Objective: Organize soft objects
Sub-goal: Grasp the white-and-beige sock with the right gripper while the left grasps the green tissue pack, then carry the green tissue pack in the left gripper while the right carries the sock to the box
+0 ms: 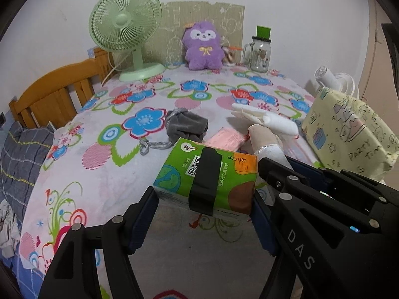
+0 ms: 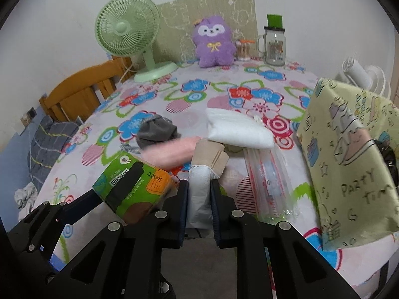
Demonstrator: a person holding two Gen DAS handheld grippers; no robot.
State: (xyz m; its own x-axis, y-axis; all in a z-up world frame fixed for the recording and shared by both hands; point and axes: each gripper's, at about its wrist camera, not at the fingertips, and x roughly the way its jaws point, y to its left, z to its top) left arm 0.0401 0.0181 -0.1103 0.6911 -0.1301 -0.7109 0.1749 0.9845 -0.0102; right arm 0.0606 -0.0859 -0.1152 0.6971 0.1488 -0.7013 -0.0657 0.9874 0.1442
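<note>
My left gripper (image 1: 204,196) is shut on a green tissue pack (image 1: 212,174) with a black band, held above the floral tablecloth (image 1: 99,174); the pack also shows in the right wrist view (image 2: 134,186). My right gripper (image 2: 198,194) is shut on a white roll with a brown paper sleeve (image 2: 203,174), seen in the left wrist view (image 1: 264,139) beside the pack. On the table lie a grey drawstring pouch (image 1: 185,124), a pink packet (image 1: 227,138), a white folded cloth (image 2: 237,129) and a clear plastic packet (image 2: 269,174).
A yellow "Party Time" bag (image 2: 349,159) stands at the right. A green fan (image 1: 127,32), a purple plush toy (image 1: 203,46), a cotton swab box (image 1: 229,54) and a glass jar (image 1: 260,52) stand along the back wall. A wooden bed frame (image 1: 54,94) is at the left.
</note>
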